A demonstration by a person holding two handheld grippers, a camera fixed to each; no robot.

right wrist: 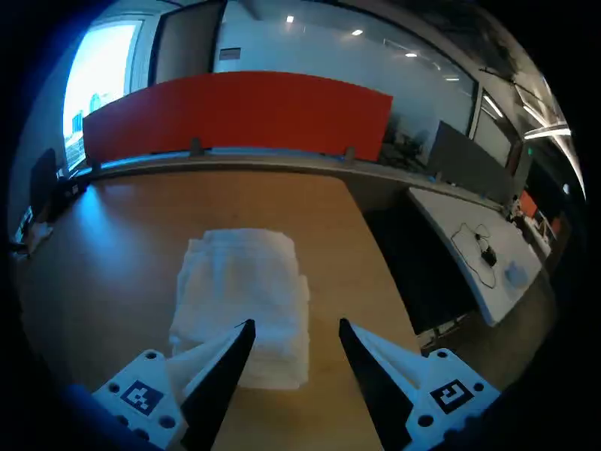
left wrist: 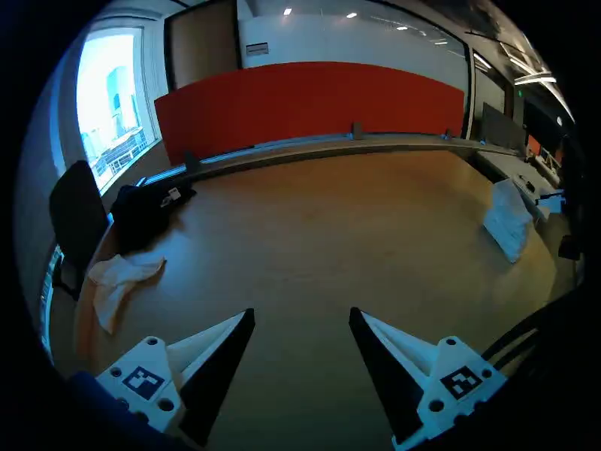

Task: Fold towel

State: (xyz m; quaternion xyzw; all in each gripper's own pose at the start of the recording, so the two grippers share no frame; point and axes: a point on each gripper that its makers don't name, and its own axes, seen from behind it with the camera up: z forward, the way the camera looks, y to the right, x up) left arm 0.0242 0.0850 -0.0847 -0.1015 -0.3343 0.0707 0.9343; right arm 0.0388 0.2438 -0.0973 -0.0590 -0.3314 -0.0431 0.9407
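Folded towel [right wrist: 244,286] on desk [right wrist: 98,240] looks soft, light, floppy, so I'd pinch its near edge; right gripper [right wrist: 294,323] and left gripper [left wrist: 301,310] both gape open, holding nothing.

This is an open-plan office: a long wooden desk [left wrist: 338,225] runs up to a red divider panel [left wrist: 300,101]. Left of the panel there's a dark office chair [left wrist: 75,210] by a bright window [left wrist: 113,105]. Right of it stands another desk [right wrist: 451,218] with cables, and ceiling lights [right wrist: 357,32] overhead.
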